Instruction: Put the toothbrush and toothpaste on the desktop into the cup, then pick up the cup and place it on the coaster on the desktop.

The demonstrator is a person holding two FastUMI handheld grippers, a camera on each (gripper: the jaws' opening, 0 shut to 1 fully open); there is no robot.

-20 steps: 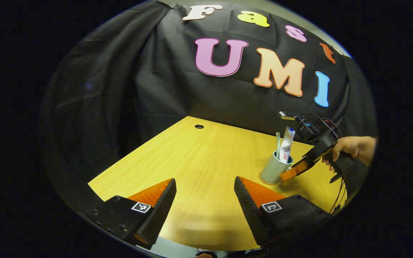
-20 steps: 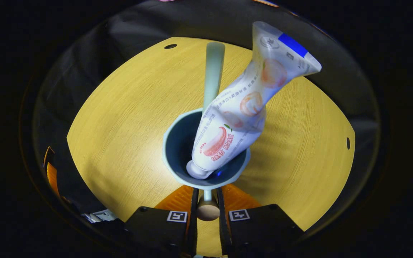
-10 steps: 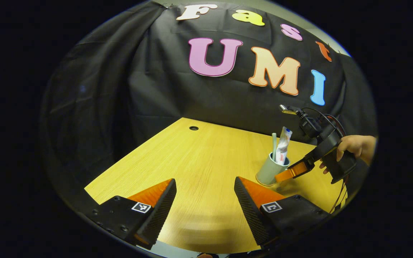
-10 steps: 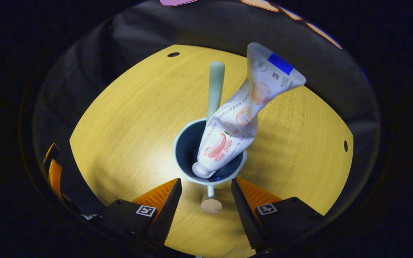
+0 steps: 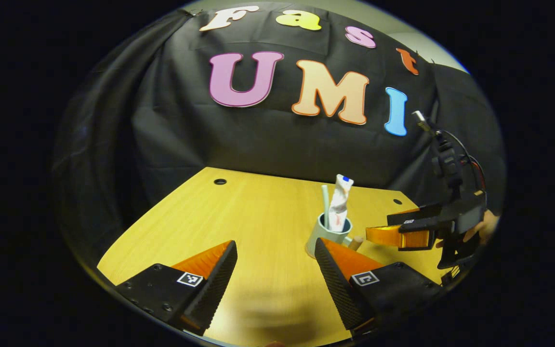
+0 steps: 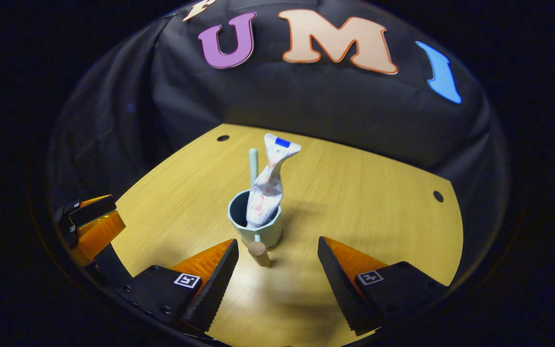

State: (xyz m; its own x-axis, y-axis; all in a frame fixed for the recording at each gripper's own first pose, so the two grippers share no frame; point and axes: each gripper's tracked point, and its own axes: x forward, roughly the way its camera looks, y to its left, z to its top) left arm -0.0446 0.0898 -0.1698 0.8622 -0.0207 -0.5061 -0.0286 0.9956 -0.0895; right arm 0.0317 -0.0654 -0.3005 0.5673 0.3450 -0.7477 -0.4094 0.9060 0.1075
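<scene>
R gripper [image 6: 275,270] has let go of the cup's [image 6: 254,226] handle and backed off; its fingers now stand spread wide w/ nothing between them. Cup sits upright on the desktop [image 6: 369,202], toothbrush [image 6: 253,164] and toothpaste [image 6: 268,185] standing in it (tube leans right). Coaster can't be made out under the cup. L gripper [image 5: 275,274] hangs low over the desktop near edge, fingers apart, empty; the cup [image 5: 328,233] is just beyond its right finger.
</scene>
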